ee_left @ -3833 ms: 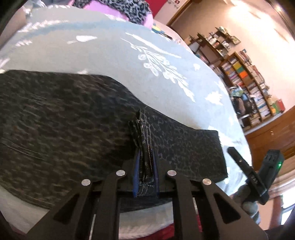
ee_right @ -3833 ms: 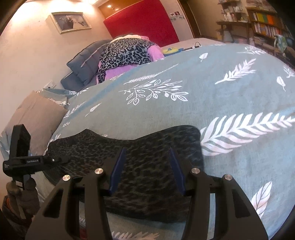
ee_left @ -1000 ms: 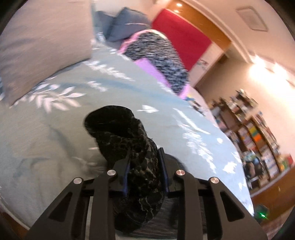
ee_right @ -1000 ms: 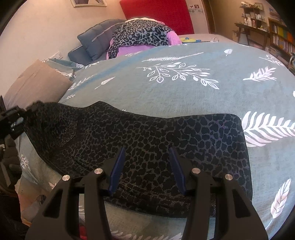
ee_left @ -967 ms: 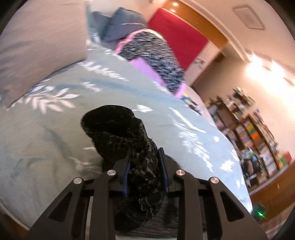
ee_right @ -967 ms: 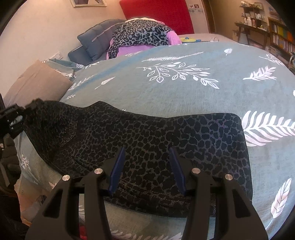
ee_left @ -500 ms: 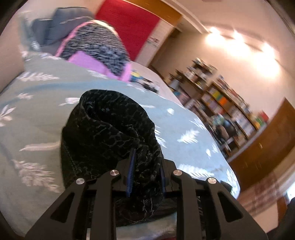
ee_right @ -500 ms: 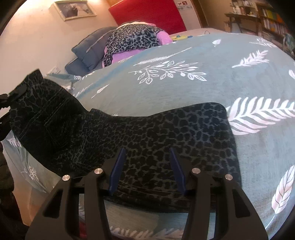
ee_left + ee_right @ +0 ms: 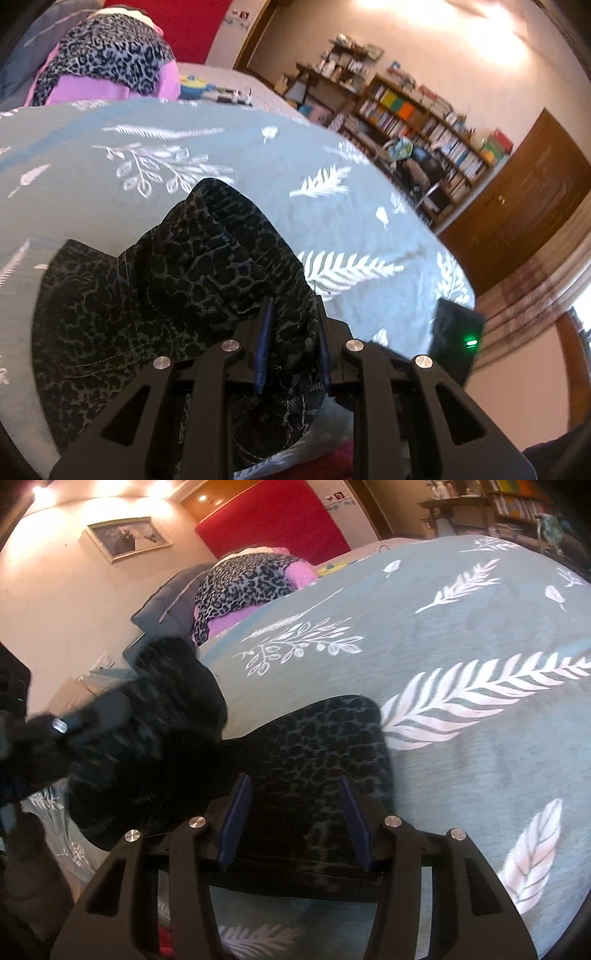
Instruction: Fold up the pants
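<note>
Left wrist: left hand-held gripper (image 9: 291,339) clamped on bunched pants (image 9: 155,295), carried over the bed (image 9: 258,155). Right wrist: right hand-held gripper (image 9: 295,823) open above flat leg end. Fold under way; next, lay bunch onto that end.

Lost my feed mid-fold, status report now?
Left tongs clamped on bunched dark leopard-print pants, jaws just closing. Right tongs open above the flat end. Teal feather-print bedspread ahead, nothing blocking.

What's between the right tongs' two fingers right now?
In the right wrist view, the right tongs stand open over the leopard-print pants; the flat end of that fabric lies between the fingers, unpinched, on the bedspread.
</note>
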`<action>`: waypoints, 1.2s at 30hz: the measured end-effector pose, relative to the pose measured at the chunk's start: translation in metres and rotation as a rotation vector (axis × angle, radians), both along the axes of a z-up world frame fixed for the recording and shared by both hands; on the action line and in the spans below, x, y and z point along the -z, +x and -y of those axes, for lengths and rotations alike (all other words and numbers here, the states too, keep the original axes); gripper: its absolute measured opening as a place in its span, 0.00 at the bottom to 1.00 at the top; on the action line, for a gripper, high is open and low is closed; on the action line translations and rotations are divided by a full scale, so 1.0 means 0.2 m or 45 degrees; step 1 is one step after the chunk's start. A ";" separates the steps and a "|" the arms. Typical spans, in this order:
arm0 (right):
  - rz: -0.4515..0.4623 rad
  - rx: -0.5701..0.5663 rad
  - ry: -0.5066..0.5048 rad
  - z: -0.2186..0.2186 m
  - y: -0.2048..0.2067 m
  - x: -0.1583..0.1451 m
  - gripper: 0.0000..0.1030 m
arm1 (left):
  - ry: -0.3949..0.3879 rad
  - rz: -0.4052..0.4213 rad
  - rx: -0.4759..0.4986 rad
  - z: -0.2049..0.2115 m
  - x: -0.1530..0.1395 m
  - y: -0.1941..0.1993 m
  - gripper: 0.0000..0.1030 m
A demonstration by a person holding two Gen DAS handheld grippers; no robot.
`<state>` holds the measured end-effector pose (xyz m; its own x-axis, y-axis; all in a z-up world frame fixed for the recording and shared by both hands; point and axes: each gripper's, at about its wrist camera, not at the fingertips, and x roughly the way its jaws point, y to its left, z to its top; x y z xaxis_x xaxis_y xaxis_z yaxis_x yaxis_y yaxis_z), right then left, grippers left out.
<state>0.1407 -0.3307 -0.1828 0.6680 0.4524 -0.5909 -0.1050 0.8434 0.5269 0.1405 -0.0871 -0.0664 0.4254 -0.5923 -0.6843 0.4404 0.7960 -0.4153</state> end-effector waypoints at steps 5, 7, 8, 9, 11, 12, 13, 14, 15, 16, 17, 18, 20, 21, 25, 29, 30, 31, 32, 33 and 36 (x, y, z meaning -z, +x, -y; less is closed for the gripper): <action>-0.022 0.024 0.087 0.09 -0.01 0.03 0.50 | 0.025 -0.083 0.033 0.08 0.12 0.04 0.25; -0.031 0.032 0.123 0.12 -0.01 0.03 0.49 | -0.009 -0.148 0.049 0.08 0.17 0.05 0.33; -0.032 0.035 0.128 0.13 0.00 0.03 0.49 | -0.021 -0.158 0.050 0.07 0.17 0.04 0.35; -0.032 0.040 0.125 0.13 0.00 0.03 0.49 | -0.024 -0.154 0.044 0.06 0.17 0.03 0.39; -0.029 0.045 0.117 0.14 0.00 0.02 0.49 | -0.032 -0.144 0.053 0.04 0.15 0.02 0.49; -0.029 0.046 0.116 0.14 0.00 0.02 0.49 | -0.047 -0.138 0.057 0.02 0.14 0.01 0.49; -0.028 0.048 0.115 0.14 0.00 0.01 0.49 | -0.052 -0.128 0.050 -0.01 0.13 0.00 0.49; -0.027 0.049 0.114 0.14 0.00 0.01 0.49 | -0.053 -0.116 0.041 -0.03 0.11 -0.01 0.49; -0.024 0.048 0.112 0.14 0.00 0.00 0.49 | -0.055 -0.099 0.019 -0.07 0.10 -0.02 0.49; -0.016 0.044 0.109 0.14 -0.01 -0.01 0.49 | -0.057 -0.091 -0.001 -0.10 0.08 -0.03 0.50; -0.012 0.040 0.108 0.12 -0.01 -0.02 0.49 | -0.063 -0.086 -0.026 -0.15 0.08 -0.03 0.50; -0.004 0.033 0.110 0.11 -0.01 -0.03 0.49 | -0.073 -0.087 -0.066 -0.21 0.08 -0.02 0.52; 0.028 -0.001 0.111 0.07 -0.01 -0.08 0.49 | -0.081 -0.094 -0.135 -0.31 0.09 0.00 0.53; 0.038 -0.016 0.110 0.06 -0.02 -0.10 0.49 | -0.077 -0.098 -0.165 -0.35 0.10 0.00 0.53; 0.076 -0.116 0.080 -0.05 -0.03 -0.16 0.49 | -0.081 -0.120 -0.263 -0.49 0.13 0.02 0.53; 0.070 -0.163 0.021 -0.15 0.00 -0.15 0.49 | -0.096 -0.121 -0.300 -0.56 0.14 0.01 0.53; 0.071 -0.173 0.009 -0.16 0.02 -0.15 0.49 | -0.102 -0.124 -0.307 -0.58 0.14 0.01 0.53; 0.075 -0.186 -0.014 -0.19 0.04 -0.15 0.49 | -0.107 -0.127 -0.312 -0.59 0.15 0.01 0.53; 0.081 -0.197 -0.029 -0.22 0.06 -0.15 0.49 | -0.110 -0.131 -0.315 -0.59 0.15 0.01 0.54; 0.085 -0.212 -0.056 -0.24 0.10 -0.14 0.49 | -0.114 -0.135 -0.317 -0.60 0.15 0.01 0.54; 0.056 -0.249 -0.122 -0.31 0.15 -0.10 0.48 | -0.118 -0.141 -0.319 -0.62 0.16 0.01 0.54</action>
<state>0.1711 -0.2694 -0.1636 0.5994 0.5191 -0.6093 -0.2927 0.8506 0.4368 0.1418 0.0368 -0.0988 0.4918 -0.5404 -0.6827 0.1828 0.8307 -0.5259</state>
